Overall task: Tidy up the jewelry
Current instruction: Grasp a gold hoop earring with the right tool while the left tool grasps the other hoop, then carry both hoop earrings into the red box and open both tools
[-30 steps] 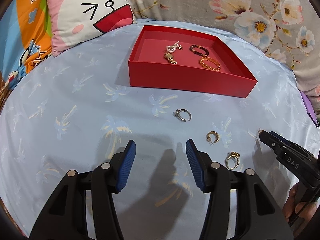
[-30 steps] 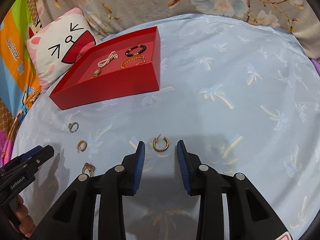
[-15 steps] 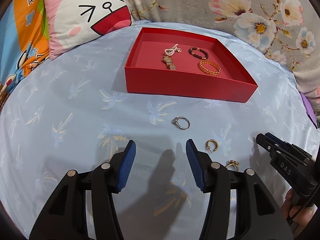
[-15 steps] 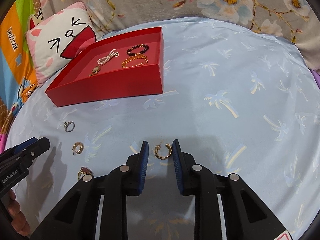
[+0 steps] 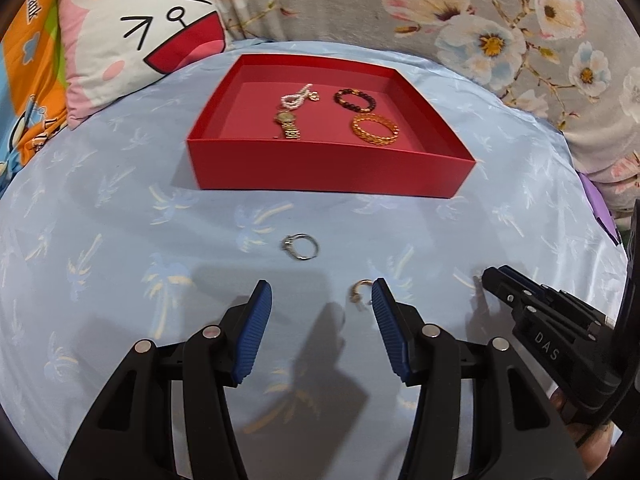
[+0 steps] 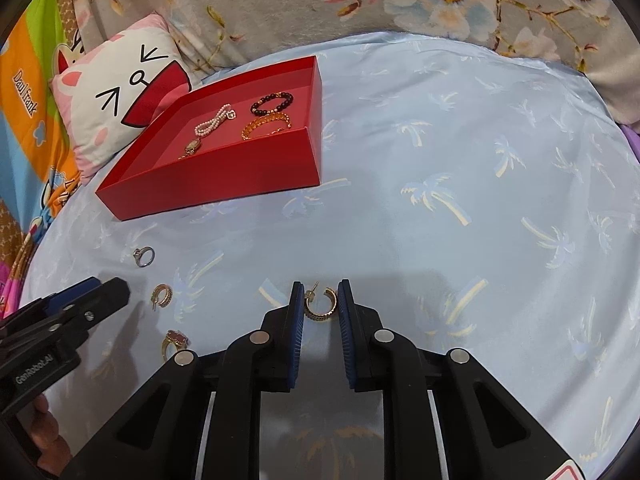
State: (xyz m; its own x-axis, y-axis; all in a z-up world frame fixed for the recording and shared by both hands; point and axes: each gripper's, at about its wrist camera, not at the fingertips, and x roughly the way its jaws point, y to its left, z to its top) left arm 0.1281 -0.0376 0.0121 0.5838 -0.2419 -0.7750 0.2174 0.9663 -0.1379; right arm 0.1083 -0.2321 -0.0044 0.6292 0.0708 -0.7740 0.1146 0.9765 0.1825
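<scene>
Left wrist view. Left gripper (image 5: pixel 322 304): blue pads wide apart, holding nothing, low over the pale blue palm-print sheet (image 5: pixel 100 248). Silver ring (image 5: pixel 301 246): flat on the sheet just ahead of the gap, clear of both pads. Small gold hoop earring (image 5: pixel 359 293): just inside the right pad's tip, partly hidden by it; contact cannot be told. Red tray (image 5: pixel 328 168): farther ahead, near wall facing the claw, bare sheet between; inside lie a pearl strand (image 5: pixel 297 96), a gold watch (image 5: pixel 288 123), a dark bead bracelet (image 5: pixel 355 100) and a gold chain bracelet (image 5: pixel 374 130). Cartoon pillow (image 5: pixel 132 40): beyond the tray's left corner.

Right wrist view. Right gripper (image 6: pixel 319 298): pads narrowed around a gold hoop earring (image 6: pixel 320 306) lying on the sheet; whether they touch it cannot be told. Gold ring with red stone (image 6: pixel 175 342): well left of the claw, by the left gripper. Wide open sheet lies ahead and to the right.
</scene>
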